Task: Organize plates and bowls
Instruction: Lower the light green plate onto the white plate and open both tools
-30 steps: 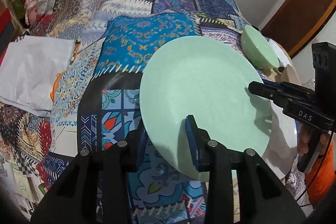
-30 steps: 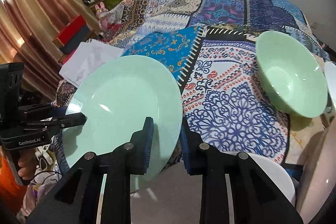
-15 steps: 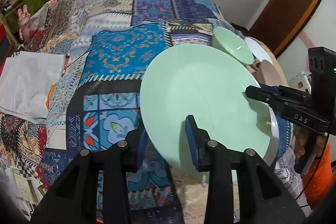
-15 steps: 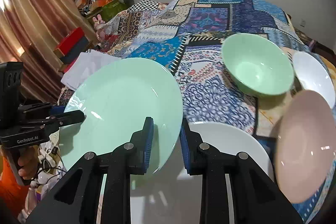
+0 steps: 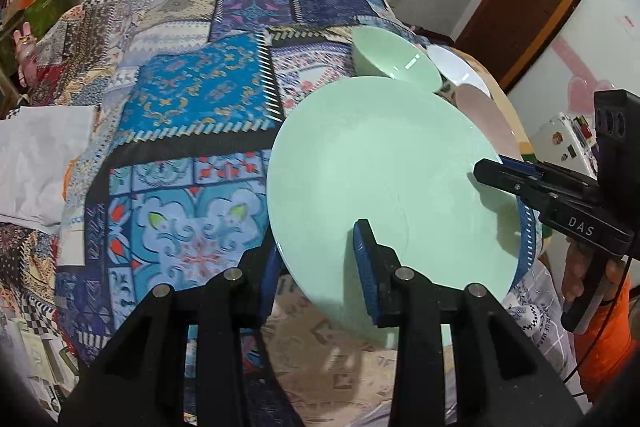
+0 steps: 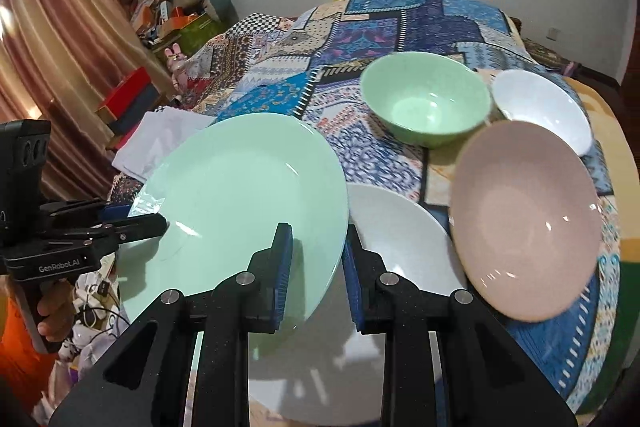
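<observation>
Green plate hangs tilted between both tools — left tool clamps its near rim, right tool clamps the opposite rim.

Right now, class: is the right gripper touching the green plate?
Touching. The right wrist view shows the right gripper with its jaws clamped over the green plate rim.

A patchwork-covered bed carries a green bowl, white bowl, pink plate and white plate.
</observation>
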`<state>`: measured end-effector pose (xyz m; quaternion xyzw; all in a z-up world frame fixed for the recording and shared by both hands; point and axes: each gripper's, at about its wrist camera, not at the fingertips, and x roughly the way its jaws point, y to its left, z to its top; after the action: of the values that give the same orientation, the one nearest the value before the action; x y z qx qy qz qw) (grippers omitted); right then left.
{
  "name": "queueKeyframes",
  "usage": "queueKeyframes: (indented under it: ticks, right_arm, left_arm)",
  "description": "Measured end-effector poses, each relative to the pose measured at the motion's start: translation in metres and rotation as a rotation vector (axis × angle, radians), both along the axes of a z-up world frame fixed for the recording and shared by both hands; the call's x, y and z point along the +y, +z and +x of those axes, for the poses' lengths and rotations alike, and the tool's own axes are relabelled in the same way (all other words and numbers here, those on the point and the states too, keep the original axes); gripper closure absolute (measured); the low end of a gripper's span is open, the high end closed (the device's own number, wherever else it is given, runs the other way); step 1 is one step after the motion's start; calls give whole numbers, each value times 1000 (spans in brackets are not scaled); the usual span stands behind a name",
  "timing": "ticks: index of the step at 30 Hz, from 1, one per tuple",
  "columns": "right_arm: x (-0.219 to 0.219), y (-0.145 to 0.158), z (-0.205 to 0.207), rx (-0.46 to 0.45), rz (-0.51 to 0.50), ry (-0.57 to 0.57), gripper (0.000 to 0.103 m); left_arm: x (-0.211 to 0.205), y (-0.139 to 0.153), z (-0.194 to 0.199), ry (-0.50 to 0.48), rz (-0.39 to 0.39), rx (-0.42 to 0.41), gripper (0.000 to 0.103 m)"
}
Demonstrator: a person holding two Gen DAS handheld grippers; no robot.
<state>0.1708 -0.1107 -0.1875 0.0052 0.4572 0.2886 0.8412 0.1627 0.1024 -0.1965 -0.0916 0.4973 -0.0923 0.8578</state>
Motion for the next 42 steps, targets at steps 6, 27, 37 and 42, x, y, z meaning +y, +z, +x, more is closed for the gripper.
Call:
queueKeyframes:
  ticks: [6, 27, 37, 42]
  right_arm:
    - [-19, -9, -8, 17, -5, -36, 80]
    - [-56, -50, -13, 122, 7, -107, 80]
    - [-64, -50, -13, 117, 39, -126, 81]
    - [-66, -47, -17, 93, 19, -132, 83]
  left_arm:
    - [-22, -11, 2, -38, 6, 29, 68]
    - [-56, -51, 22, -86, 40, 124, 68]
    - [-66, -55, 29, -79, 104, 147, 68]
    - [-66, -56, 29, -72, 96, 154, 65]
